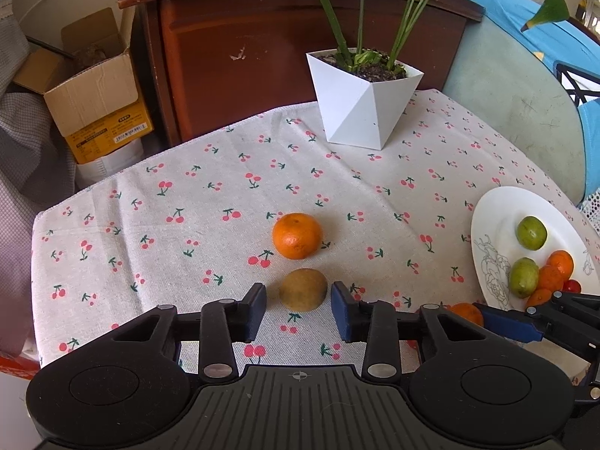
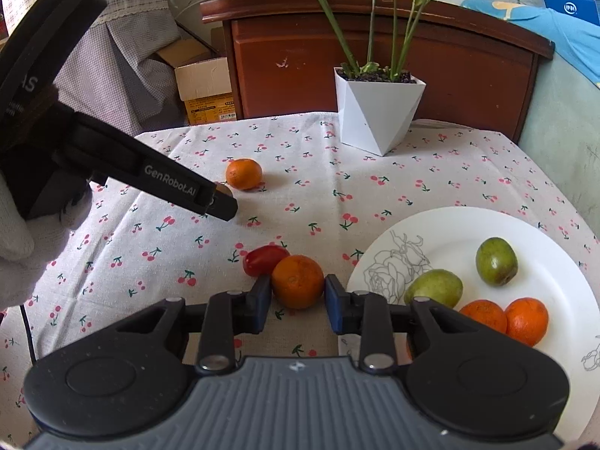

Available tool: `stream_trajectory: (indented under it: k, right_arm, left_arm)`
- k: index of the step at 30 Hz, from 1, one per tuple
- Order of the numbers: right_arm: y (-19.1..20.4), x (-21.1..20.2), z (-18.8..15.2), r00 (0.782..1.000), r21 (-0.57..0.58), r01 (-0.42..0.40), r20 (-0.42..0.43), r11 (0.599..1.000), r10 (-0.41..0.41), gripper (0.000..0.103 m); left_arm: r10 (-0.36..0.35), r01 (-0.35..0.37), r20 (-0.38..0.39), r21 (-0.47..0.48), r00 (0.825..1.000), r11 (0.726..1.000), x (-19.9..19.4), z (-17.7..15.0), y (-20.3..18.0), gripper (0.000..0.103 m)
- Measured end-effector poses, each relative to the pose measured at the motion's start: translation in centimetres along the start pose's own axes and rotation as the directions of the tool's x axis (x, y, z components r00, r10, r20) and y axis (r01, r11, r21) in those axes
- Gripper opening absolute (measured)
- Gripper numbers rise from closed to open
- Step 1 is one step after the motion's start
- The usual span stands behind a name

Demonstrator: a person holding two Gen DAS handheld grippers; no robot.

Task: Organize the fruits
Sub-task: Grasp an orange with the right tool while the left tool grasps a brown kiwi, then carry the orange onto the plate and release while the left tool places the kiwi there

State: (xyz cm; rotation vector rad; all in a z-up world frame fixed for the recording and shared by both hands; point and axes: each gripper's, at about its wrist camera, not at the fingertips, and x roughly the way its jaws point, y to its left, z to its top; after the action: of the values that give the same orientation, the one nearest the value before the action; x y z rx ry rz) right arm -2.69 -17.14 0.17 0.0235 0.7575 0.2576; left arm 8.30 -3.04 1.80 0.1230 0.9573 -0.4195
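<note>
In the left wrist view my left gripper (image 1: 299, 305) is open, its blue pads on either side of a brown kiwi (image 1: 303, 289) without touching it. An orange (image 1: 297, 236) lies just beyond the kiwi. In the right wrist view my right gripper (image 2: 298, 300) is shut on an orange (image 2: 297, 281) on the cloth, with a red tomato (image 2: 263, 260) touching its left side. A white plate (image 2: 461, 228) to the right holds two green fruits (image 2: 496, 261) and two oranges (image 2: 525, 320). The far orange (image 2: 243, 174) also shows there.
A white faceted plant pot (image 1: 362, 101) stands at the table's far edge, before a wooden cabinet (image 1: 243, 48). The table has a cherry-print cloth (image 1: 187, 195). A cardboard box (image 1: 93, 86) sits off the left edge. The left gripper's body (image 2: 157, 176) crosses the right view.
</note>
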Motion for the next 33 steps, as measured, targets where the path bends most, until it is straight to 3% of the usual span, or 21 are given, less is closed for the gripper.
stream_trajectory:
  k: [7,23,33]
  right_arm:
    - [-0.2,-0.1,0.0,1.0,0.04,-0.018,-0.002,0.999,0.018,0.03]
    - [-1.5,-2.7,1.3,0.996,0.127,-0.046,0.088,0.991,0.035,0.03]
    - [-4.0,-5.1,1.8,0.99,0.199,-0.021,0.142,0.98,-0.007,0.03]
  left_arm:
    - [0.013,-0.013,0.021,0.034,1.0,0.999,0.0,-0.3,-0.6,0.025]
    - [-0.042,0.041,0.11,0.013,0.993,0.999,-2.7,0.6,-2.3,0.025]
    - [-0.087,0.087,0.171,0.008,0.981,0.996,-4.1,1.8,-4.3,0.025]
